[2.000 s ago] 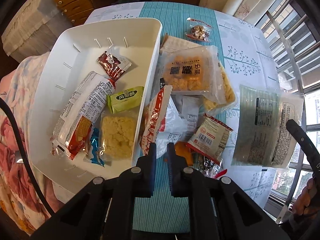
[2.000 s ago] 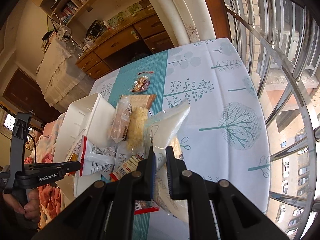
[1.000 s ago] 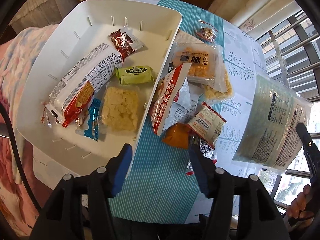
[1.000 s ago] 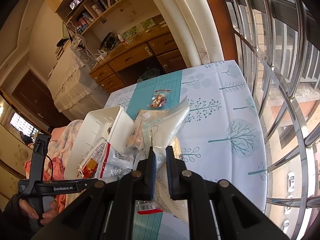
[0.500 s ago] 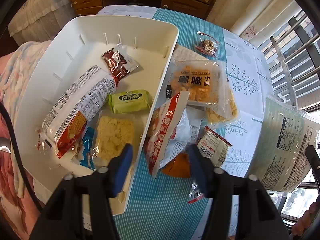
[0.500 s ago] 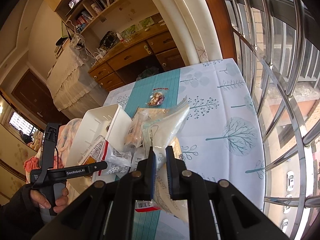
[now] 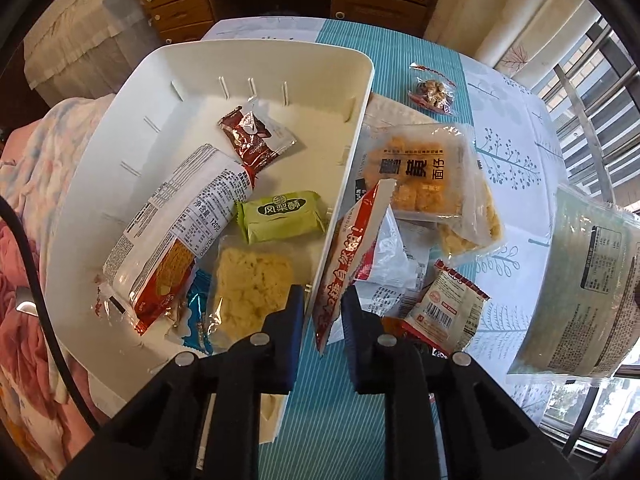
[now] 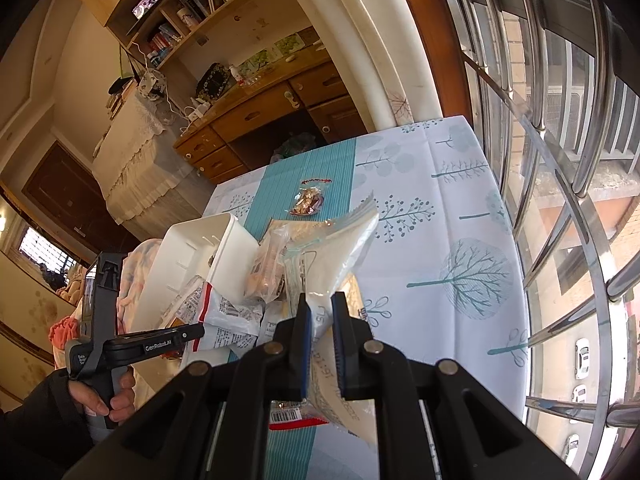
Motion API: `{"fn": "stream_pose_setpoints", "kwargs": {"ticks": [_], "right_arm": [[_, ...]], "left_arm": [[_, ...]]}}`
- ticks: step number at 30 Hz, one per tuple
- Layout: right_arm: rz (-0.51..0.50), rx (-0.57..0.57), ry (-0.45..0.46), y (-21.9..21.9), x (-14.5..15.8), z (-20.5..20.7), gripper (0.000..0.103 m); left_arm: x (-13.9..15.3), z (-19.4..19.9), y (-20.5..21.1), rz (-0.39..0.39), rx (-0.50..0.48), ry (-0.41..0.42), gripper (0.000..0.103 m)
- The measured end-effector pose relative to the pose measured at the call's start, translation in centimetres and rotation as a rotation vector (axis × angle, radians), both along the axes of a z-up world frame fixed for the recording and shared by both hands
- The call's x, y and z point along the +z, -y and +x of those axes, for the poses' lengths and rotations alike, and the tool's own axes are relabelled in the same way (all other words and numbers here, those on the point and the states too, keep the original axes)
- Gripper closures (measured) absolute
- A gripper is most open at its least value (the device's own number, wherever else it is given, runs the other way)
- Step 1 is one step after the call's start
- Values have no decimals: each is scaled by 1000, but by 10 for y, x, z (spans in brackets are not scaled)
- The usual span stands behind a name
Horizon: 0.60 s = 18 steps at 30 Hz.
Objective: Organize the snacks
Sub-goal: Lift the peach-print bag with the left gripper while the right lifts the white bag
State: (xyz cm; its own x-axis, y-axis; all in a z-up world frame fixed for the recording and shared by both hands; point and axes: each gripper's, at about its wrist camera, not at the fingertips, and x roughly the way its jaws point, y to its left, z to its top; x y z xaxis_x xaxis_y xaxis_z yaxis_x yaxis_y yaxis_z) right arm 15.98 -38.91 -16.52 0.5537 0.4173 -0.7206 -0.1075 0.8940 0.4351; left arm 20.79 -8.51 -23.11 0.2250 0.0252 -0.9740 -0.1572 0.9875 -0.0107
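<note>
1. Far left of the left gripper, the white bin sits on the table with snacks already in it: a long cracker pack, a little maroon packet further ahead, a green pineapple cake and a clear pack of yellow crumbly stuff right by the left finger.
2. The left gripper itself is partly spread, and the bottom corner of a red and white bag pokes into the gap between the fingers. That bag leans on the bin's right wall. Can't tell if the pads actually touch it.
3. Just ahead and to the right of that gripper there's a loose pile on the teal tablecloth: an orange fried snack pack, a small barcode packet, and a nut packet way out front.
4. Far right, the big clear bag hangs up off the table.
5. The right gripper is pinched tight on that bag's edge, holding it above the pile, with the bin off to its left.
</note>
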Motion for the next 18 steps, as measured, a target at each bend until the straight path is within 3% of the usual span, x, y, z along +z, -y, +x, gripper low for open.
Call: {"fn": "stream_pose_setpoints", "kwargs": {"ticks": [9, 15, 18], "right_arm": [[8, 1, 12, -1, 2, 1, 93], [14, 0, 21, -2, 2, -2, 93], [15, -4, 20, -1, 1, -4, 93]], "left_arm": [[15, -13, 5, -79, -5, 32, 95], [16, -10, 9, -83, -17, 44, 95], [13, -5, 10, -86, -20, 33, 88]]}}
